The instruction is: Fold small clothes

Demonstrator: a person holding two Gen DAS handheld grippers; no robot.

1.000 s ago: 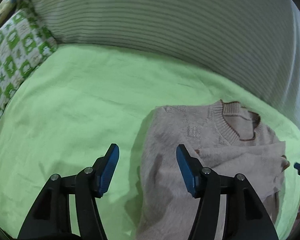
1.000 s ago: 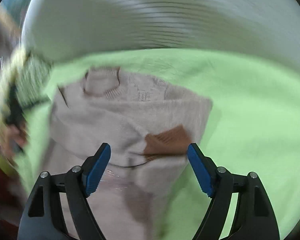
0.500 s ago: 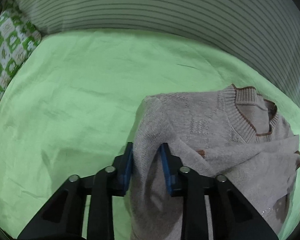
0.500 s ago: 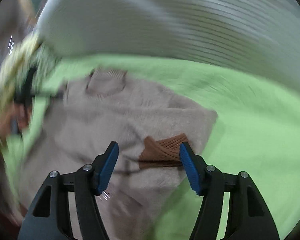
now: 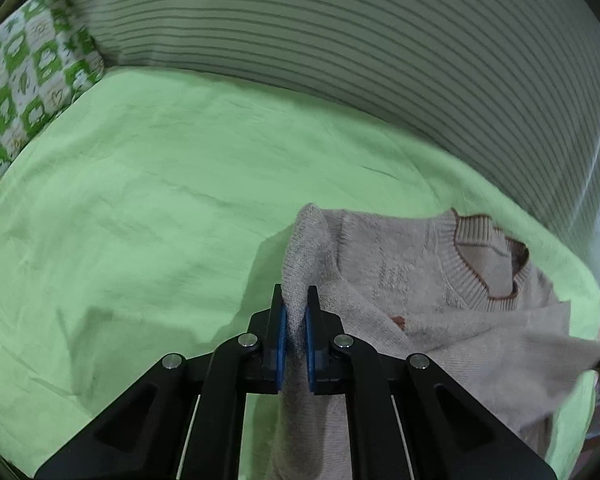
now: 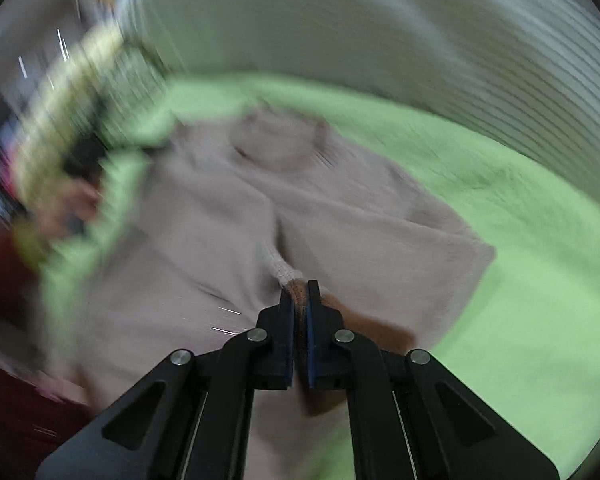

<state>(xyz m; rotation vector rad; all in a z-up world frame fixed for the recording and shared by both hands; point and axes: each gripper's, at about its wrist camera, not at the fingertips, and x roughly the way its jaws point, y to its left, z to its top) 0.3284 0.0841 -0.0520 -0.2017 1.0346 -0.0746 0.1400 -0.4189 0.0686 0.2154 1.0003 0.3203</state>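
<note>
While the beige sweater (image 5: 420,312) lies spread on the green sheet (image 5: 160,208), both pairs of tongs have hold of it. In the left wrist view the left gripper (image 5: 295,328) sits at 6 o'clock, its blue pads pressed together on a raised fold of the sweater's edge, which stands up between them in a peak. From there the sweater runs toward 3 o'clock; its ribbed collar (image 5: 484,264), trimmed in brown, lies at about 2 o'clock of the grip. A sleeve stretches tight toward the frame's right edge at 3 o'clock. Behind the sheet, from 10 to 2 o'clock, rises a striped cushion (image 5: 340,40), and a green-and-white patterned pillow (image 5: 24,80) sits at 10 o'clock.

The right wrist view is blurred. The right gripper (image 6: 299,320) is likewise clamped tight, pinching a brown ribbed cuff (image 6: 298,292) at the end of a sleeve. The sweater's body spreads from there up to the collar at 12 o'clock, with green sheet showing from 1 to 5 o'clock.
</note>
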